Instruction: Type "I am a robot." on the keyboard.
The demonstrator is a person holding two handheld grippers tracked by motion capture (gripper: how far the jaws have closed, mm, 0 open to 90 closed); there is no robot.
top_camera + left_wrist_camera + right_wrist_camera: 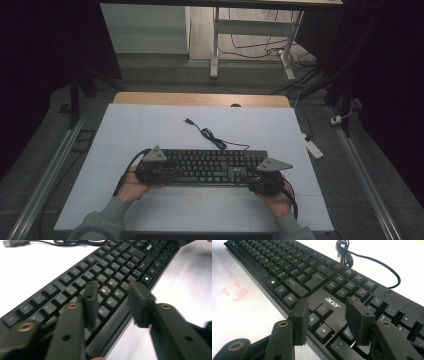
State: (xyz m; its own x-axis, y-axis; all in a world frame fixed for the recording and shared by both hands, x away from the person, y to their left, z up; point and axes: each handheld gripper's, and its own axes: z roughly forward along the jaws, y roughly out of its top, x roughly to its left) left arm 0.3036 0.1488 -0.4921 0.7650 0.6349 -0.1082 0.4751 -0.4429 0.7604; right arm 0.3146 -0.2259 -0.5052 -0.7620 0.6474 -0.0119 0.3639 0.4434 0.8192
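Black plastic keyboard (210, 166) lies near the white counter's (150, 130) front edge; left tool (112, 306) and right tool (328, 320) straddle its ends, part-open, gripping nothing; lifting remains.

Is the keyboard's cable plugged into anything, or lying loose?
Loose. The keyboard has its cable lying in loops on the table, the plug free on the white top.

Keyboard across the near middle of the table, a gripper at each end.

The black full-size plastic keyboard (210, 166) lies crosswise on the flat white table top (150, 130). Its thin black cable (212, 137) runs from the far edge and coils behind it, plug end farther back to the left. The left gripper (152, 170) sits over the keyboard's left end, the right gripper (265, 177) over its right end.
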